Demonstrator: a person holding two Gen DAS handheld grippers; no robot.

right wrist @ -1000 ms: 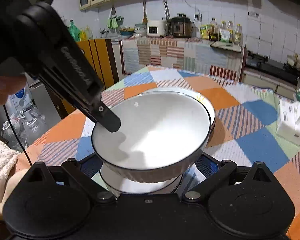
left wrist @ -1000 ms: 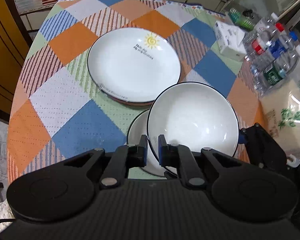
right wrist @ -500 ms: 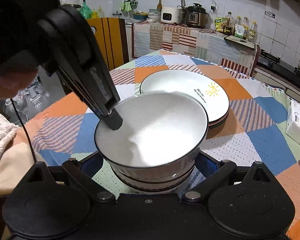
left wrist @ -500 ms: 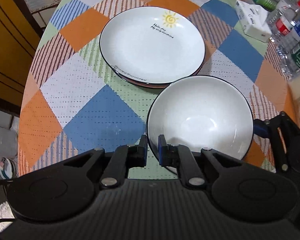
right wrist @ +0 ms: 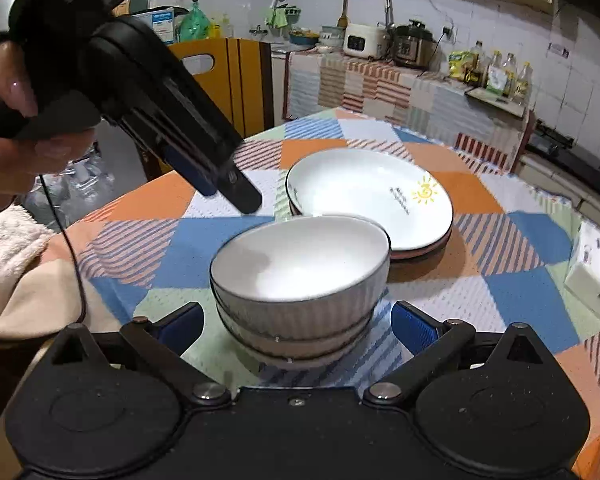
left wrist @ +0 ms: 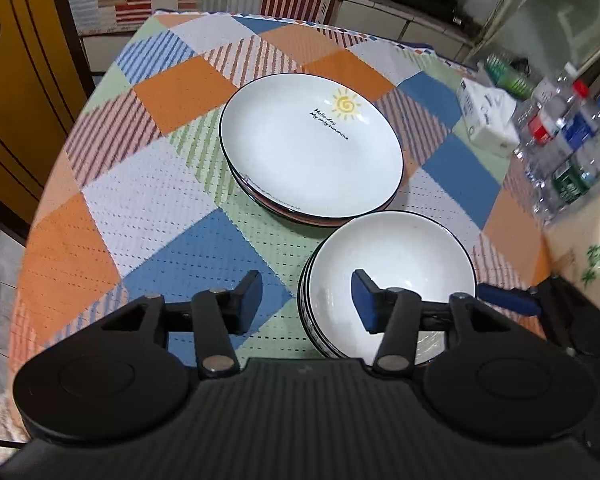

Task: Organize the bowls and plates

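A stack of white ribbed bowls with dark rims (left wrist: 396,264) (right wrist: 300,268) stands on the checked tablecloth near the front edge. Just behind it is a stack of white plates (left wrist: 312,148) (right wrist: 368,196); the top one has a yellow sun and lettering. My left gripper (left wrist: 306,300) is open and empty, lifted above the stack's left rim; it also shows in the right wrist view (right wrist: 236,192). My right gripper (right wrist: 296,324) is open, with a finger on either side of the bowl stack and clear of it.
A white tissue box (left wrist: 488,120) and several plastic bottles (left wrist: 568,148) stand at the table's right side. A yellow cabinet (left wrist: 16,92) is to the left. A towel (right wrist: 8,248) lies by the near left edge.
My left gripper let go of the top bowl's rim, opened and drew up and back. The bowl now rests on the stack. My right fingers have pulled away from its sides.
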